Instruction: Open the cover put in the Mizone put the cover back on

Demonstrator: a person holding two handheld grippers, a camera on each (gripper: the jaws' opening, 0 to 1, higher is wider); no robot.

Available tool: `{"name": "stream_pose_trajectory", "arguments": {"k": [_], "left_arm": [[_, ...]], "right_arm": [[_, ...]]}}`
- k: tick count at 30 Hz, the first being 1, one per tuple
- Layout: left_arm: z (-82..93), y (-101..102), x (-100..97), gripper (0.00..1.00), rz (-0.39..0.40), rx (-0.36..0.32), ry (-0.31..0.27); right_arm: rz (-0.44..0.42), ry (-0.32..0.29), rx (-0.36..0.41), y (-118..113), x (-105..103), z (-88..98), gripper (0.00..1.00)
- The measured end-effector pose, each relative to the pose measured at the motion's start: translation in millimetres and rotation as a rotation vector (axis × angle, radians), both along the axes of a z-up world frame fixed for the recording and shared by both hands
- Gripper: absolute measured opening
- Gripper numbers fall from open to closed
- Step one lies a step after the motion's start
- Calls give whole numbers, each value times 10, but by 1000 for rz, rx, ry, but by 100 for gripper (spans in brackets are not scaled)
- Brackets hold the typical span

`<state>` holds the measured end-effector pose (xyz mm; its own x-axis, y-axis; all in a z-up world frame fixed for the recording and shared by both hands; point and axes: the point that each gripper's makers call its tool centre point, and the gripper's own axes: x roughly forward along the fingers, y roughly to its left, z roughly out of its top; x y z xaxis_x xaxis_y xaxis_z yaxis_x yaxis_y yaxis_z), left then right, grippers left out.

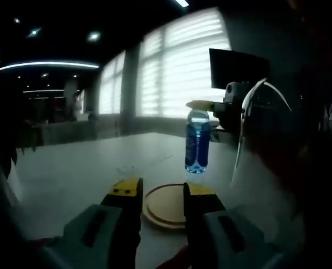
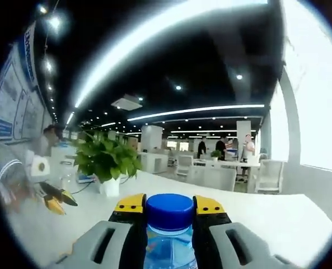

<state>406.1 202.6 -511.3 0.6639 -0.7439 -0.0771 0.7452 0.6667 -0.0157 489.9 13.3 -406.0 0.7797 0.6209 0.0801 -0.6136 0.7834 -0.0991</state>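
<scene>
Right gripper (image 2: 169, 208) is clamped on the Mizone bottle (image 2: 170, 246) just under its blue cap (image 2: 169, 209); the yellow-tipped jaws sit tight against both sides of the neck and the cap pokes up between them. Cap is on the bottle. From the left gripper view the same bottle (image 1: 197, 141) hangs upright in the air above the white table (image 1: 76, 174), blue label facing the camera, held from the right by the other gripper (image 1: 213, 106) with its yellow tip at the neck. It's clear of the tabletop, not touching it. Left gripper (image 1: 162, 196) has its jaws parted with nothing between them, hovering low over the table right at the near edge of a round wooden cover (image 1: 164, 204) lying flat; can't tell whether the jaw tips touch it. The bottle is above and slightly beyond that disc. A small clear object (image 1: 125, 170) sits on the table just past the left jaw, too blurred to identify. A dark monitor (image 1: 237, 68) stands against the bright blinds behind the bottle. In the right gripper view a potted plant (image 2: 106, 162) sits on the table ahead-left, another yellow-tipped gripper (image 2: 56, 199) lies at the far left, and a few people stand far back in the office.
</scene>
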Motion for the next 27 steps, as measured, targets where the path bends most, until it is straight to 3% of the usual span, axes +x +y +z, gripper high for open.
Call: {"name": "stream_pose_trajectory", "arguments": {"k": [15,20,27], "left_arm": [[-8,-12,-10,23,-2,11,-4],[-16,-3,-5,23,4,21,-6],[-34,-2,-4,23,6,33,-7]], "right_arm": [[165,3,-27,694,-203,-51,23],[211,19,-2,844,-222,-70,23],[249,32,-27,1049,-256,-172,23]]}}
